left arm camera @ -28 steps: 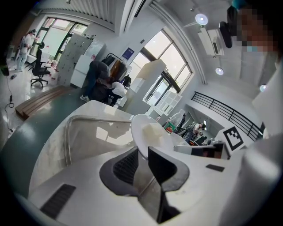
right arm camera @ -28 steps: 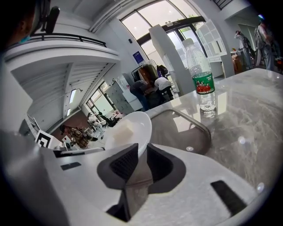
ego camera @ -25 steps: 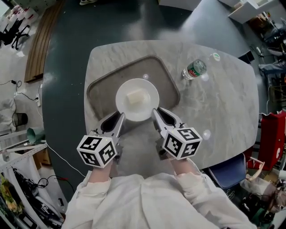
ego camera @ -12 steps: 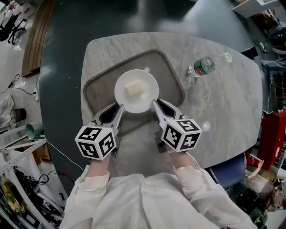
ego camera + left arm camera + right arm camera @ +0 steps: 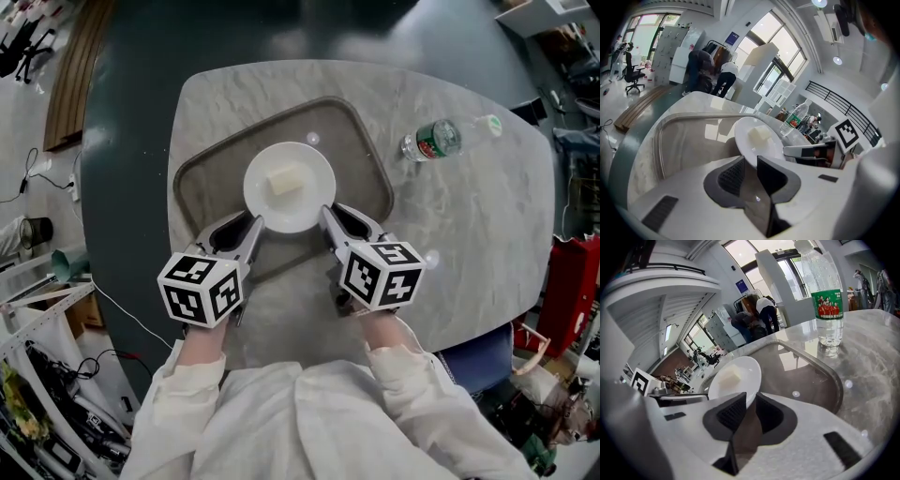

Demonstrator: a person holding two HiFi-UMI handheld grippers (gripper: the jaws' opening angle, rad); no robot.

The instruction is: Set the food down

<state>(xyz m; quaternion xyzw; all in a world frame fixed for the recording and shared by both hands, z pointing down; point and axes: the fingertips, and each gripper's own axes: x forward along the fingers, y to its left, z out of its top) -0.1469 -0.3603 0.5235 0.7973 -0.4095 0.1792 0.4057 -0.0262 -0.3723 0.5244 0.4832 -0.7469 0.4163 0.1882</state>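
Note:
A white plate (image 5: 289,187) carries a pale cube of food (image 5: 283,179) and sits over the middle of a grey tray (image 5: 202,164). I cannot tell whether it touches the tray. My left gripper (image 5: 254,226) is shut on the plate's near-left rim, and my right gripper (image 5: 327,217) is shut on its near-right rim. In the left gripper view the plate (image 5: 757,140) and the food (image 5: 760,135) stand just beyond the left gripper (image 5: 750,163). The right gripper view shows the plate (image 5: 740,373) pinched in the right gripper (image 5: 751,405).
The tray lies on a marbled grey table (image 5: 469,244). A clear water bottle (image 5: 432,142) with a green label lies on the table right of the tray, and shows in the right gripper view (image 5: 827,305). A dark floor surrounds the table. People stand far off (image 5: 712,70).
Both grippers keep their hold on the plate. It has stayed over the middle of the tray while the head view shifted slightly.

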